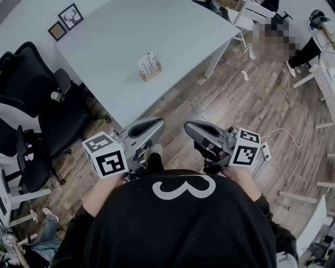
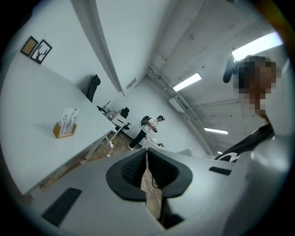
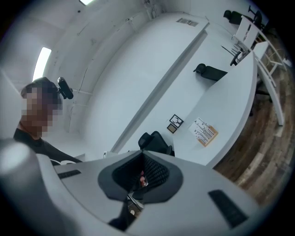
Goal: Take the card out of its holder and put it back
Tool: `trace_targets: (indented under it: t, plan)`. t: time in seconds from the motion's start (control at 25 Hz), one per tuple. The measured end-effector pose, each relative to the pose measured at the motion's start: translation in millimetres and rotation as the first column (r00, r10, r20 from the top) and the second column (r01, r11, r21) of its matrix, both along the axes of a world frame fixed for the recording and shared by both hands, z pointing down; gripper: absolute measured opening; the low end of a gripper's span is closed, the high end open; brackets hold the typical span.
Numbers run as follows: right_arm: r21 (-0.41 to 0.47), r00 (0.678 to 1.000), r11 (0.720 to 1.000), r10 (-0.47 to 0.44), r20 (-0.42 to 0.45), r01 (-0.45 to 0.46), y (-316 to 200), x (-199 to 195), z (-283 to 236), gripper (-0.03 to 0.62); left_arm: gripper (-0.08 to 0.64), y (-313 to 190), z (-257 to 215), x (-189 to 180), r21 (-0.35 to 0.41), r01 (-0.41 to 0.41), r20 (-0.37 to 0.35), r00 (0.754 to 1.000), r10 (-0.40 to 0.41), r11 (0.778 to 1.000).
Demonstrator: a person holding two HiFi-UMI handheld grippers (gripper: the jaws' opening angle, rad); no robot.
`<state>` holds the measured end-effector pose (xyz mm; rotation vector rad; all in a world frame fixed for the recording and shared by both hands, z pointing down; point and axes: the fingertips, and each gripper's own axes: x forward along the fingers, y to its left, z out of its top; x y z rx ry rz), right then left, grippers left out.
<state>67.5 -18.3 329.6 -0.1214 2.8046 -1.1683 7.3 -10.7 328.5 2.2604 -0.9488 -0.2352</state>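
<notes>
A small wooden holder (image 1: 151, 72) stands on the white table (image 1: 115, 31) with a white printed card (image 1: 148, 62) upright in it. The same holder (image 2: 62, 130) and card (image 2: 69, 117) show far off in the left gripper view, and the holder (image 3: 210, 136) with its card (image 3: 202, 128) also appears in the right gripper view. Both grippers are held close to the person's body, off the table's near corner and well away from the holder. My left gripper (image 1: 158, 123) is shut with nothing in it. My right gripper (image 1: 189, 127) is likewise shut and empty.
Black office chairs (image 1: 36, 110) crowd the table's left side. Two small picture frames (image 1: 65, 22) lie at the table's far left. A white chair (image 1: 250, 13) and another person (image 1: 308, 48) are beyond the table at right. A white cable (image 1: 293, 137) trails over the wooden floor.
</notes>
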Motion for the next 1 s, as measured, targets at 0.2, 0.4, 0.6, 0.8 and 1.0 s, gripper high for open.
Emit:
trace_targets:
  t: [0.2, 0.4, 0.6, 0.8, 1.0]
  plan:
    - [0.021, 1.000, 1.000, 0.005, 0.008, -0.005, 29, 23, -4, 0.011, 0.014, 36, 0, 33, 0.023, -0.053, 0.048, 0.998, 0.051, 0.998]
    - [0.062, 1.000, 0.998, 0.010, 0.016, -0.011, 63, 52, 3, 0.009, 0.014, 73, 7, 62, 0.038, -0.055, 0.041, 0.998, 0.053, 0.998]
    - [0.073, 1.000, 0.997, 0.005, 0.002, -0.005, 74, 56, 2, 0.009, 0.014, 82, 2, 67, 0.048, -0.046, 0.024, 0.999, 0.045, 0.998]
    - [0.058, 1.000, 0.998, 0.006, -0.002, -0.006, 75, 55, 3, 0.009, 0.014, 81, 1, 65, 0.047, -0.042, 0.026, 0.999, 0.041, 0.998]
    - [0.064, 1.000, 0.998, 0.001, 0.003, -0.001, 80, 57, -4, 0.009, 0.014, 86, -5, 66, 0.057, -0.032, 0.049, 0.998, 0.029, 0.998]
